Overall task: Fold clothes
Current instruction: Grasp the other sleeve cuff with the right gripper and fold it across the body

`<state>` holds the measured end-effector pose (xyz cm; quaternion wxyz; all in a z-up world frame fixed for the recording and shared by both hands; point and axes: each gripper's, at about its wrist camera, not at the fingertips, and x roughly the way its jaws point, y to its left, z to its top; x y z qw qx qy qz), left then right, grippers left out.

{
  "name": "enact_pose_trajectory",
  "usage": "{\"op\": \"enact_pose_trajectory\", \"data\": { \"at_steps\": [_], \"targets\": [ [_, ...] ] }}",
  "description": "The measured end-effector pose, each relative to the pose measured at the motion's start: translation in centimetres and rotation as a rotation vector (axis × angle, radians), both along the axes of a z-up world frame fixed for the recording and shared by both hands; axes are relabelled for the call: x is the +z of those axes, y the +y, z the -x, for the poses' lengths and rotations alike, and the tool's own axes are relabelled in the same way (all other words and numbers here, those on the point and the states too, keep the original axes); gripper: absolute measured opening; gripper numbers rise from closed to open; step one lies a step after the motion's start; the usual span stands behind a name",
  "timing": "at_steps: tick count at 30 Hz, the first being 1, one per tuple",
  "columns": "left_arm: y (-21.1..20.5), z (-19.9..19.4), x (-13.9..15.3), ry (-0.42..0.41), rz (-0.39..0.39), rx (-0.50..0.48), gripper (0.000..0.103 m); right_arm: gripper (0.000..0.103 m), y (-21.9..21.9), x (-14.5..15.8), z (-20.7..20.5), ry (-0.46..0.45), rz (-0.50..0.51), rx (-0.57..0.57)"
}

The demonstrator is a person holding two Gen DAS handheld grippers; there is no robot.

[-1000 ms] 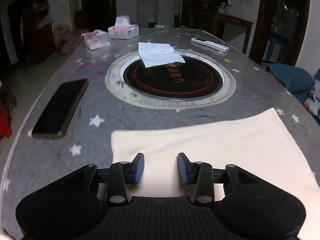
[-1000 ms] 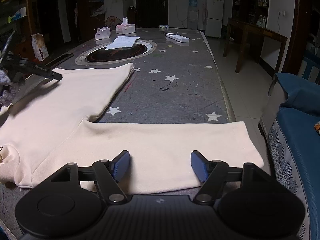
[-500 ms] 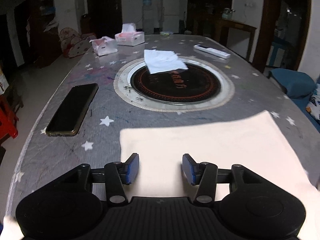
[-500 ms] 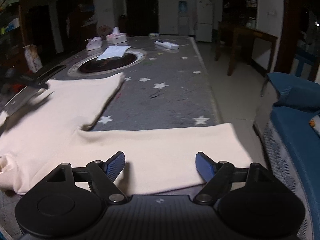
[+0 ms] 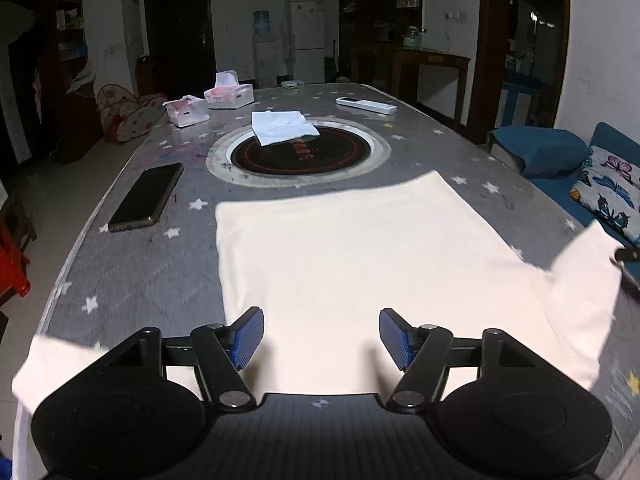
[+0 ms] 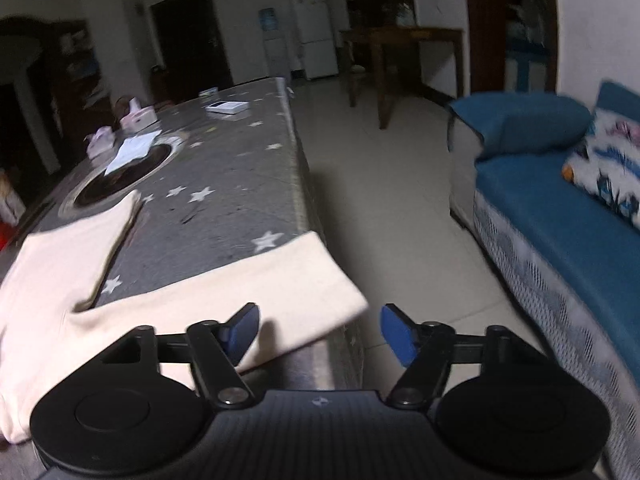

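Setting up for the sleeve fold is where this looked to be. The cream long-sleeved top (image 5: 360, 264) lay flat on the star-print table (image 5: 168, 264), body spread at 12 o'clock from the left gripper (image 5: 321, 338). Its fingers had just been opening and stood spread, nothing between them. The right gripper (image 6: 320, 334) sat over the right sleeve (image 6: 260, 296), whose cuff hung off the table edge at 12 o'clock; its fingers had just been closing some but were apart and pinched nothing. Next, I'd guess, it needed to pinch that cuff and carry it across the body.
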<state>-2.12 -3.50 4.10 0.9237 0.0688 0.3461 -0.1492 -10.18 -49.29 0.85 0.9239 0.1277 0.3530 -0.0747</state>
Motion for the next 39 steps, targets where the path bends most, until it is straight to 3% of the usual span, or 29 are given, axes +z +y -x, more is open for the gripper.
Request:
{"op": "enact_pose_trajectory", "data": {
  "at_steps": [6,8,10,13,18,24,33,39],
  "targets": [
    [-0.7,1.9,-0.4,0.016,0.022,0.003,0.068,0.039,-1.9,-0.9,-0.1,-0.005,-0.114,-0.003],
    [-0.9,2.3,-0.5,0.017,0.032,0.005,0.068,0.031,-1.9,-0.9,-0.1,-0.017,-0.111,0.0],
    [-1.2,2.8,-0.6,0.018,0.04,0.007,0.069,0.015,-1.8,-0.7,-0.1,-0.028,-0.094,-0.001],
    [-1.9,3.3,-0.7,0.022,0.043,-0.009,0.07,0.007,-1.6,-0.3,0.1,-0.046,-0.087,0.007],
    [-3.1,4.2,-1.1,0.02,0.033,-0.045,0.07,0.005,-1.0,1.6,0.8,-0.106,-0.094,0.033],
    [-3.1,4.9,-1.0,0.002,0.036,-0.057,0.072,0.004,2.2,6.6,0.9,-0.208,-0.103,0.164],
    [0.4,6.2,-0.2,-0.047,0.076,0.01,0.075,0.004,11.3,12.2,-1.8,-0.268,-0.098,0.443],
    [3.5,7.0,-0.3,-0.054,0.112,0.07,0.075,0.004,18.9,11.9,-3.9,-0.236,-0.082,0.61]
  ]
}}
